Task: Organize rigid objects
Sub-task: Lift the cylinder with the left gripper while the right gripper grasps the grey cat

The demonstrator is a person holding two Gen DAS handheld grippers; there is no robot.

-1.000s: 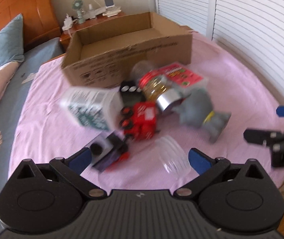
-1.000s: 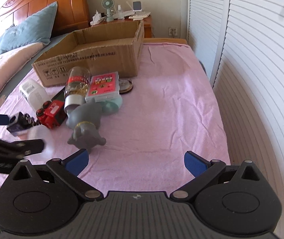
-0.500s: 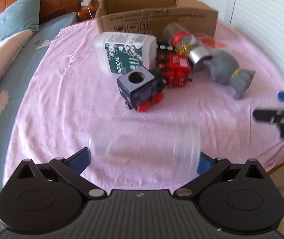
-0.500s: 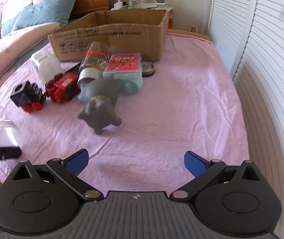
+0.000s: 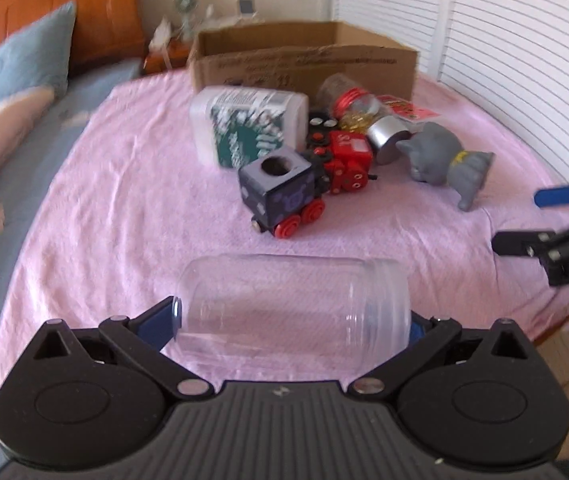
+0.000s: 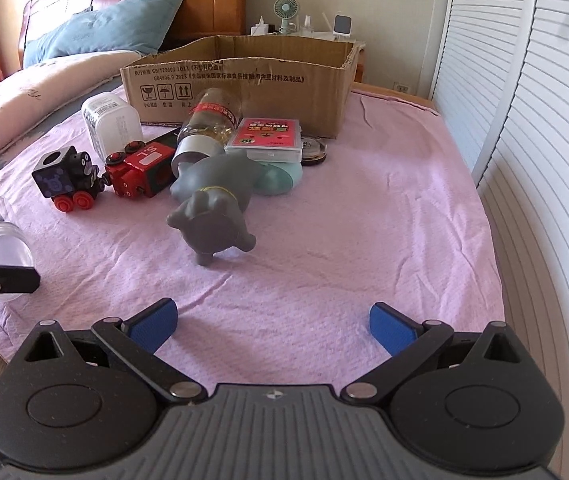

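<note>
While the right gripper [image 6: 272, 326] gapes empty, the left gripper [image 5: 292, 320] clamps a clear jar [image 5: 296, 308] crosswise.

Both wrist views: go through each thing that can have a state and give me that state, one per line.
Left gripper: shut on the clear plastic jar.
Clear plastic jar: held sideways, looks empty.
Right gripper: open, empty.
Cardboard box: open-topped, upright.
Silver-capped bottle: capped, lying down.
White medical container: on its side.
Grey animal figure: toppled.
Dark blue toy train: on its wheels.
Red toy train: tipped over.
</note>
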